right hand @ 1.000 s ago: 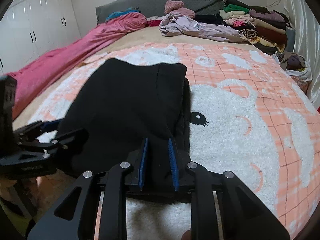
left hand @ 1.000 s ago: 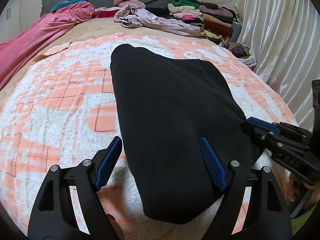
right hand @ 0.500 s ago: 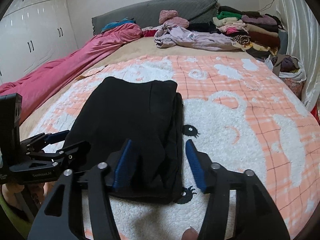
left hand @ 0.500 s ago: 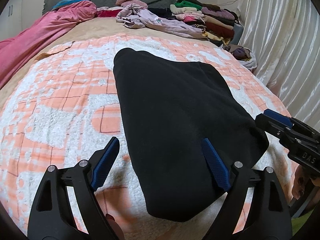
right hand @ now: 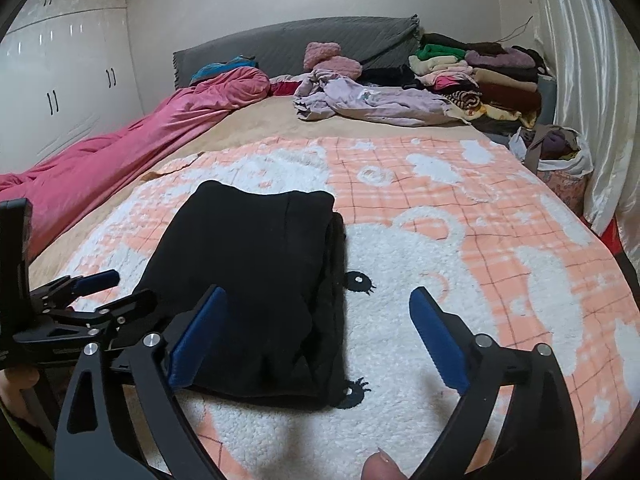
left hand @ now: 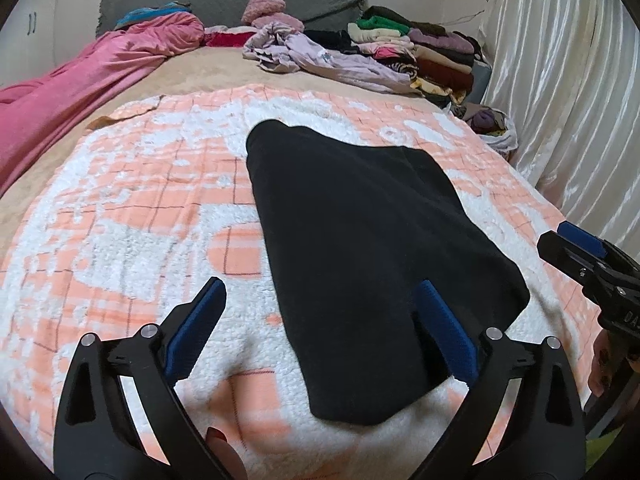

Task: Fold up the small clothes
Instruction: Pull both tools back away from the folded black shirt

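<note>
A black garment [left hand: 360,240] [right hand: 256,272] lies folded lengthwise on the peach-and-white fleece blanket [left hand: 140,208] [right hand: 460,248]. My left gripper [left hand: 320,304] hovers over the garment's near left edge, its jaws opening wide, nothing pressed between the blue pads [left hand: 196,328]. My right gripper [right hand: 316,312] is above the garment's near right edge, its jaws also opening, pads clear of the cloth. Each gripper shows in the other's view: the right gripper [left hand: 580,252] at the right margin, the left gripper [right hand: 80,296] at the left margin.
A pink duvet [right hand: 120,160] runs along the bed's left side. Loose lilac clothes [right hand: 368,100] and a stack of folded clothes [right hand: 480,76] sit by the grey headboard [right hand: 300,44]. A bag of clothes [right hand: 556,152] and a white curtain [left hand: 572,100] stand at the right.
The right gripper has let go of the garment's edge, opened wide and lifted back a little. The left gripper's jaws have spread further. The garment lies still.
</note>
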`<state>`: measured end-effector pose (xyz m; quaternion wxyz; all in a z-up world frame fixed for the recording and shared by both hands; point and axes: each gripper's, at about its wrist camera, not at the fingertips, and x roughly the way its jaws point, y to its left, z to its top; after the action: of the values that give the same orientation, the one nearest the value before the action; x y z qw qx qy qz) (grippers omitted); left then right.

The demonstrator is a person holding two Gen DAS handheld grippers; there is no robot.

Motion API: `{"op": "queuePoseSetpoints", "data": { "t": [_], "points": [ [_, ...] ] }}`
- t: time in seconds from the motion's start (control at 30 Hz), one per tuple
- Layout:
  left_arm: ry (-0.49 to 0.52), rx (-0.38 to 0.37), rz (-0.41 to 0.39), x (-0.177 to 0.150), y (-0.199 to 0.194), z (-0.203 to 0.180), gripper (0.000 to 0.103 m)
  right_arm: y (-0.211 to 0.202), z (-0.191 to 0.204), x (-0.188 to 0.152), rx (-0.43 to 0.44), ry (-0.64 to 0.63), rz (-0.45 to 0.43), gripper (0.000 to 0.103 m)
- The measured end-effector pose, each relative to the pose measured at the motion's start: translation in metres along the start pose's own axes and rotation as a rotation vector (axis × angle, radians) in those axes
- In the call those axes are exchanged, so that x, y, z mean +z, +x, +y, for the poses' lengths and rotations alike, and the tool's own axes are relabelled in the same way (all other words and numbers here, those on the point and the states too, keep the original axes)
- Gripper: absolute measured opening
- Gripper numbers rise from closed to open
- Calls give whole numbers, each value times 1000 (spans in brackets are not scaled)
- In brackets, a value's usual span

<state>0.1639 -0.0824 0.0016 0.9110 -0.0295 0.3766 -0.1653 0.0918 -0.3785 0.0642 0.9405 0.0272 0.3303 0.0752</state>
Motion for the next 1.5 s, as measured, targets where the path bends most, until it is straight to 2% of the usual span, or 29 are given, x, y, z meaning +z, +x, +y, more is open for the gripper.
{"op": "queuePoseSetpoints", "data": {
  "t": [0.03,0.3,0.77,1.1,1.5],
  "points": [
    [-2,2,-5,0,-3,1,94,-2,0,0,-1,0,-4,93],
    [-9,51,-74,-5,-33,7,94,-21,5,-1,-3,-4,-45,96],
    [25,82,-137,-29,-82,-2,94,-60,27,-23,-7,-35,-97,99],
    [27,90,-108,-56,-91,-8,94,-78,39,-42,7,-39,-114,99],
    [-19,68,-59,-79,-86,0,94,-72,46,-73,-23,-55,-60,99]
  ]
}}
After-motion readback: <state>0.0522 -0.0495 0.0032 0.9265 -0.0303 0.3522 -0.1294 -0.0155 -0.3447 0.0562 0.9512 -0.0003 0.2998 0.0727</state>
